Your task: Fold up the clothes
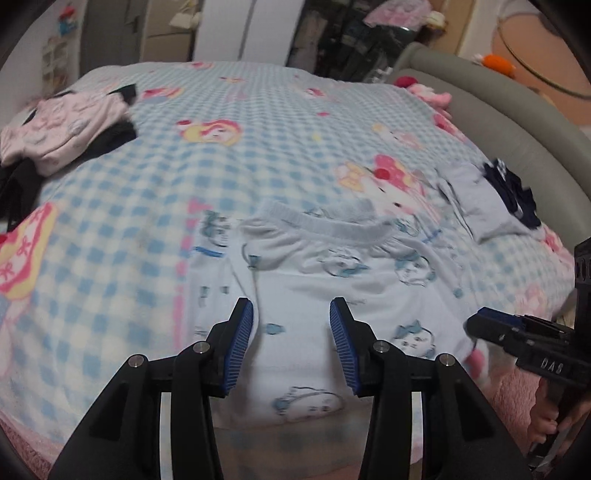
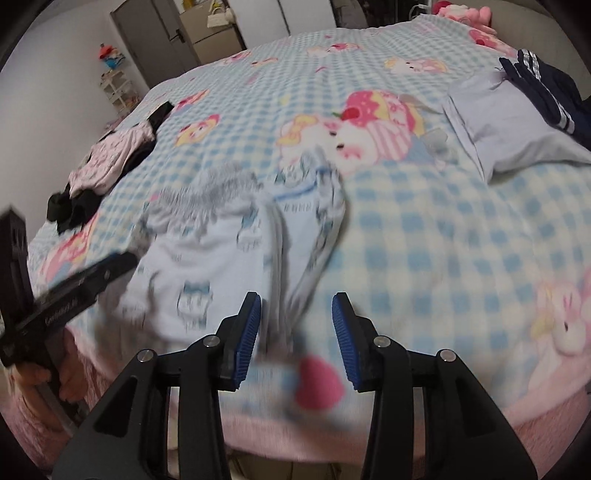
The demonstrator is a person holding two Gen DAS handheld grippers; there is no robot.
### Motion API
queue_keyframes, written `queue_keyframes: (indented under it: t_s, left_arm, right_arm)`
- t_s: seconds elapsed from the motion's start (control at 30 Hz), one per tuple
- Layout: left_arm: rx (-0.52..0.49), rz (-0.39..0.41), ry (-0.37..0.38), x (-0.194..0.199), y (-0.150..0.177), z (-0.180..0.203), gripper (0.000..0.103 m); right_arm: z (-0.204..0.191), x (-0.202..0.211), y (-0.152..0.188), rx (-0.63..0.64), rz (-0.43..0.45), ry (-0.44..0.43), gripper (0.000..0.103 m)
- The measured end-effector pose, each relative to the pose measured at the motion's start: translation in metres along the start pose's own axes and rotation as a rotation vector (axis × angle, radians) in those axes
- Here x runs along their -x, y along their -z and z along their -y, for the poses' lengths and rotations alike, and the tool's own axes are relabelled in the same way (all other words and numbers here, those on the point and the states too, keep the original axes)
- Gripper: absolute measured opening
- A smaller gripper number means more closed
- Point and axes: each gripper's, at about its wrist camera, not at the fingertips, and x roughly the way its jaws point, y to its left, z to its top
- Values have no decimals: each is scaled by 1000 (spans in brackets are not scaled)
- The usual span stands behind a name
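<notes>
I see both grippers, left (image 1: 291, 345) and right (image 2: 295, 339), hanging with fingers spread, holding nothing. The pale blue printed pyjama trousers (image 1: 332, 295) lie on the checked blanket (image 1: 155, 192) beneath them.

Was a home bedroom: bed (image 1: 480, 96) under a checked cartoon blanket (image 1: 258, 96), scattered clothes (image 1: 62, 129), wardrobe doors (image 1: 251, 26).
</notes>
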Motion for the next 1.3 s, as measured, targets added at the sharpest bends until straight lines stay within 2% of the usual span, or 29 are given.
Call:
queue_keyframes:
  t_s: [0.07,0.2,0.27,0.33,0.4,0.53,0.63,0.67,0.7,0.77,0.8,0.87,0.97,1.03,1.13,1.2,1.3]
  left_arm:
    - [-8,-35,-3,-8,3,5,45]
    - [4,-23,-77,-2,2,-5,44]
    - [9,-18,-114,0,2,-10,44]
    - [15,-12,-151,3,2,-14,44]
    - [20,-5,-189,6,2,-20,45]
    - [52,-5,-245,13,-3,-42,45]
    - [78,-37,-355,10,1,-68,45]
    - [101,-40,-367,12,3,-76,45]
    - [139,-37,-347,16,4,-86,45]
    - [215,-10,-256,26,7,-98,45]
    - [221,15,-200,32,8,-98,45]
    - [176,53,-112,38,8,-84,45]
    - [64,17,-4,27,3,-54,48]
    - [-16,-28,-65,9,4,-37,48]
    - [-29,-75,-170,-11,4,-42,48]
    - [33,-53,-154,-3,1,-56,48]
    - [93,-12,-191,12,-2,-76,48]
  right_arm:
    - [-2,-1,11,20,-7,37,41]
    - [6,-5,21,22,-32,177,41]
    - [17,-2,20,-16,-30,192,41]
    - [26,7,18,-76,-5,120,41]
    - [25,13,17,-84,11,60,41]
    - [9,11,15,-33,21,19,41]
    - [2,5,16,-17,11,9,41]
    - [0,3,19,-16,9,18,41]
    - [0,2,19,-20,8,21,41]
    - [2,4,20,-31,8,17,41]
    - [3,5,19,-38,14,8,41]
    - [-1,8,19,-46,34,-23,42]
    - [-10,3,17,-25,33,-32,45]
    - [-17,-5,15,0,14,4,45]
    - [-16,-12,14,11,-7,38,45]
    - [-11,-11,16,20,-10,63,45]
    - [-2,-10,17,6,-12,67,45]
